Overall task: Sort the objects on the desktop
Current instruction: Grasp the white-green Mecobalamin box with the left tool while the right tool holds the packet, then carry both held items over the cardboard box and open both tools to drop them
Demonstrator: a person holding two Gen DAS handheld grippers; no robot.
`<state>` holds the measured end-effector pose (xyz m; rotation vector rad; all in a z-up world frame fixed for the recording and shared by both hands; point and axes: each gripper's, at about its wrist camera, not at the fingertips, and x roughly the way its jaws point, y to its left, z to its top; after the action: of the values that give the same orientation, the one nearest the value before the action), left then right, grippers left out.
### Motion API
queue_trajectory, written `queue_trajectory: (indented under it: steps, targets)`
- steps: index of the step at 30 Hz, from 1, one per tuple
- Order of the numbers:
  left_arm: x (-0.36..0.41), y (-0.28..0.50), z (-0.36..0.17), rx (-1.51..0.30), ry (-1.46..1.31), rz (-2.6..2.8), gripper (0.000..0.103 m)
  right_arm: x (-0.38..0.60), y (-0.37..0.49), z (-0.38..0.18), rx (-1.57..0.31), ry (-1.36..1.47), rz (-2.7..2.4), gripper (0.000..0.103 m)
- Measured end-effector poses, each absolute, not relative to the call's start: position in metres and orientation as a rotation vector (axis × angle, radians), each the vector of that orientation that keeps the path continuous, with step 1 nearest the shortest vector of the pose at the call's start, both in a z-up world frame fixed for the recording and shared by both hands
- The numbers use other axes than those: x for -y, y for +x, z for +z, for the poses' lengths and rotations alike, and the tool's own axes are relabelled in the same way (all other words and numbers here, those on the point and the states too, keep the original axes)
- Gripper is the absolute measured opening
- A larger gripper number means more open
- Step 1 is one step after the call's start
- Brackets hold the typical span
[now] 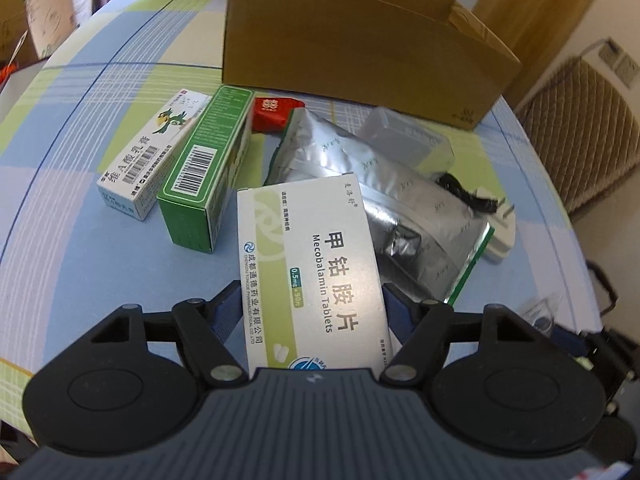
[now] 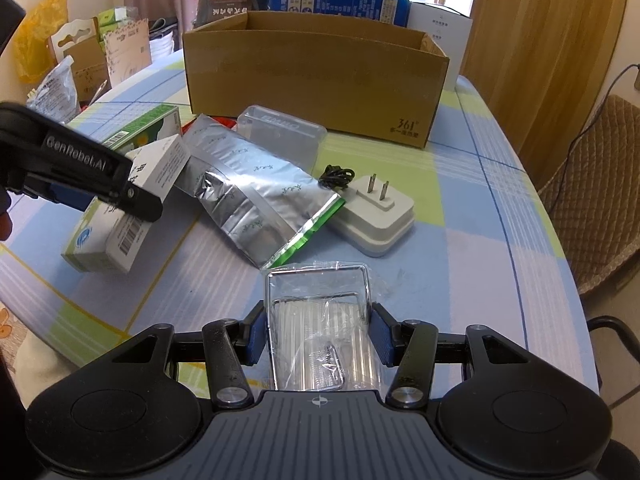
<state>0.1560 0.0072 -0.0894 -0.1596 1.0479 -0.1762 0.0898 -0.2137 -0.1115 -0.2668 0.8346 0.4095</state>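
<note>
Your left gripper [image 1: 314,308] clamped the white tablet box [image 1: 308,264]; silver pouch [image 1: 384,200] lay just beyond. Your right gripper [image 2: 318,332] grasped a clear packet [image 2: 320,320].

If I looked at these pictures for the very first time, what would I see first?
Probably the white tablet box right up close, squeezed between the jaws of the left gripper. Next, the crinkly silver foil bag lying in the middle of the checked table, with the big brown cardboard box standing open behind it. The right gripper holds a clear plastic packet.
</note>
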Motion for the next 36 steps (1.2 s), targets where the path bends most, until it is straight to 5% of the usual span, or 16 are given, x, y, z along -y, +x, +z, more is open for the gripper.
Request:
queue_trajectory:
  steps: [17, 36]
  targets:
    - [0.002, 0.16, -0.101, -1.078, -0.055, -0.191, 0.069, 0.218, 0.092, -0.117, -0.848, -0.266, 0.412, 0.049]
    - [0.012, 0.165, -0.016, -0.938, 0.078, -0.263, 0.069, 0.224, 0.131, -0.047, -0.717, -0.165, 0.416, 0.049]
